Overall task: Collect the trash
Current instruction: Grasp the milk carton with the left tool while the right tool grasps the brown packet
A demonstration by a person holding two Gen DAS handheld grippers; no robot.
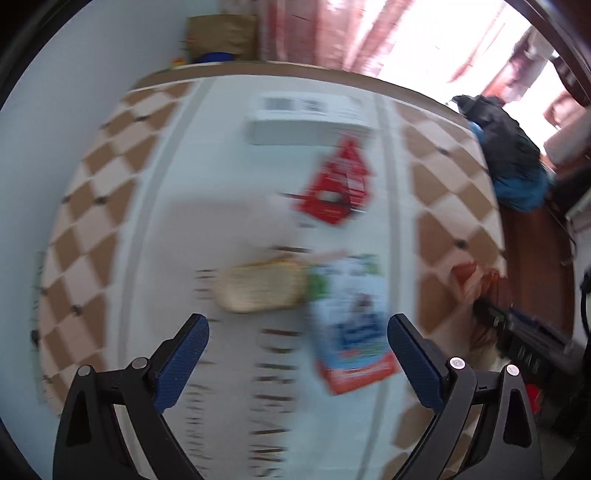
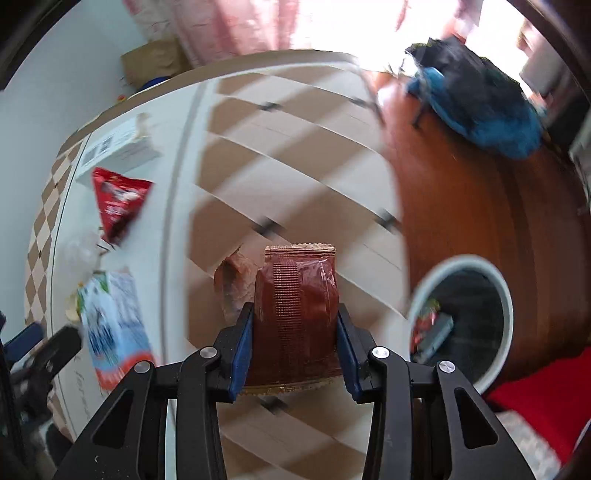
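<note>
My right gripper [image 2: 295,314] is shut on a brown foil wrapper [image 2: 295,291], its blue pads pressed on both sides, above the checkered tablecloth [image 2: 295,155]. A round white bin [image 2: 508,306] with wrappers inside stands on the wooden floor to its right. My left gripper [image 1: 298,332] stands open over the table, nothing between its fingers. Just ahead of it lie a blue, white and orange packet [image 1: 351,321] and a tan oval piece [image 1: 258,288]. A red packet [image 1: 338,184] lies farther off, and shows at left [image 2: 118,199] in the right wrist view.
A white box [image 1: 306,118] sits at the table's far end. A second brown wrapper [image 2: 232,280] lies behind the held one. A dark blue bag [image 2: 476,107] rests on the floor beyond the table. A cardboard box [image 1: 221,33] stands by the wall. Red cloth [image 2: 539,398] shows lower right.
</note>
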